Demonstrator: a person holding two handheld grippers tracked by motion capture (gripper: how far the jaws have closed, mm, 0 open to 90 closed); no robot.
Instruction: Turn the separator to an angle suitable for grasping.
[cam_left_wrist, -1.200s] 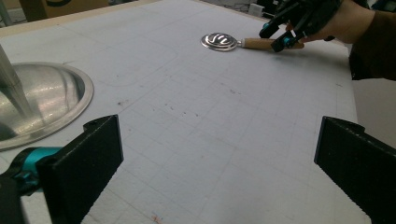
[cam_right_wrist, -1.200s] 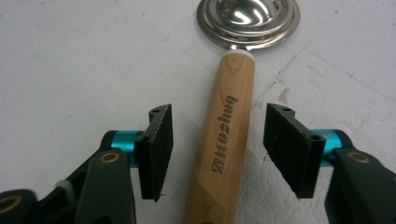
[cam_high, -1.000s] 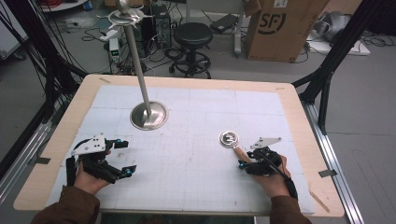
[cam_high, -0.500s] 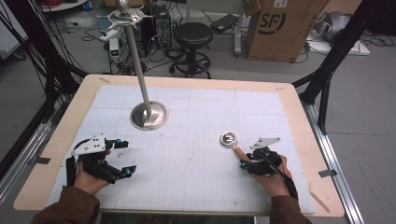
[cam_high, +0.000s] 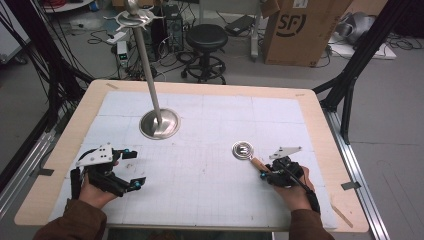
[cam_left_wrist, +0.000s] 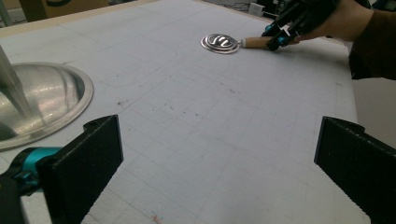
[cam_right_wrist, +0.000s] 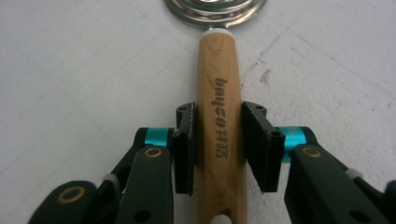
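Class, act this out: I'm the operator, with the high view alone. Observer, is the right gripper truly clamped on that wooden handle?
Observer: Yes. The right gripper has just been closing its jaws, and both pads press the sides of the wooden handle.
Operator: Any marking on it?
Observer: Dark lettering runs along its length.
Operator: How does it join the metal disc?
Observer: A white collar sits between the handle and the metal disc.
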